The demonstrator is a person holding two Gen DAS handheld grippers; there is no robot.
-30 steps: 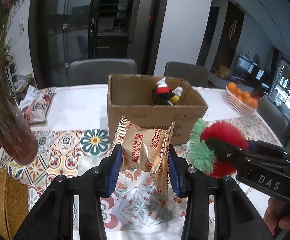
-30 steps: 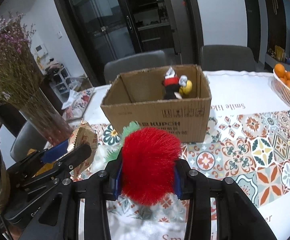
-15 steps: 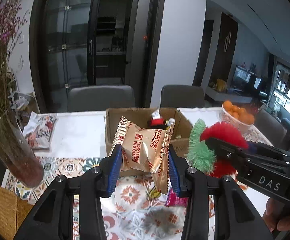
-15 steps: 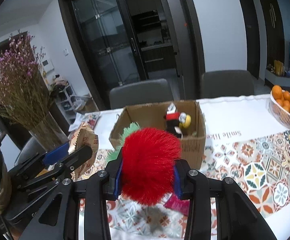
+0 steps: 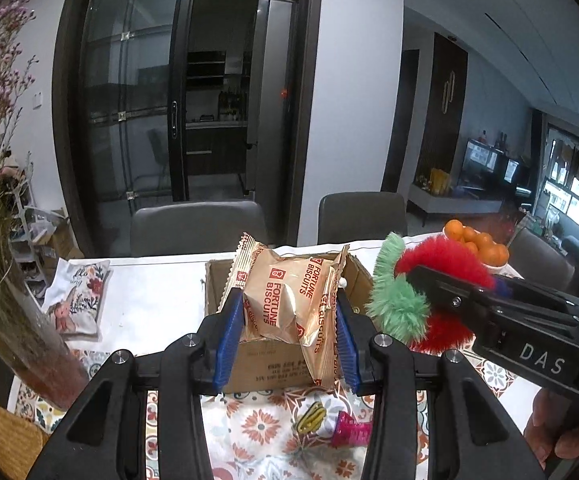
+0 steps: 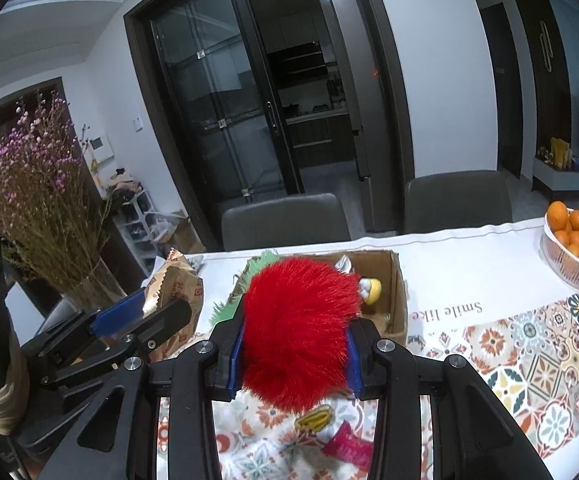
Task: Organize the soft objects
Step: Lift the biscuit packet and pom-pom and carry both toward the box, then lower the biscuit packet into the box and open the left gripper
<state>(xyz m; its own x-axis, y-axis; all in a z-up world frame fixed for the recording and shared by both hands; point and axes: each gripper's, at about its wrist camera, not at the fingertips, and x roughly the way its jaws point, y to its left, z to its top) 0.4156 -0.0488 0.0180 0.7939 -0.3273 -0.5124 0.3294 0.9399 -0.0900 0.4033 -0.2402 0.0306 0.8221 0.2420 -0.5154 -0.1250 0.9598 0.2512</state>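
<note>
Now, carried things: the biscuit packet (image 5: 289, 304) is clamped between the blue pads of the left gripper (image 5: 287, 336); the red fluffy toy (image 6: 299, 328) is squeezed in the right gripper (image 6: 295, 354).
Place: both hang in the air, in front of the cardboard box (image 6: 397, 304).
Change: one second ago both grippers were lower and closer to the box; now they are raised, and the box looks smaller and lower.
Meaning: probably the lift is done, and the carry over the box opening comes next.
Inside the box: a small doll (image 6: 369, 290) already lies there.
Around: a pink wrapper (image 6: 347, 448) and a yellow clip (image 6: 313, 420) lie on the patterned cloth (image 6: 529, 360); basket of oranges (image 6: 577, 248) well apart.
Obstacle: the near box wall; the two grippers are just beside each other.
</note>
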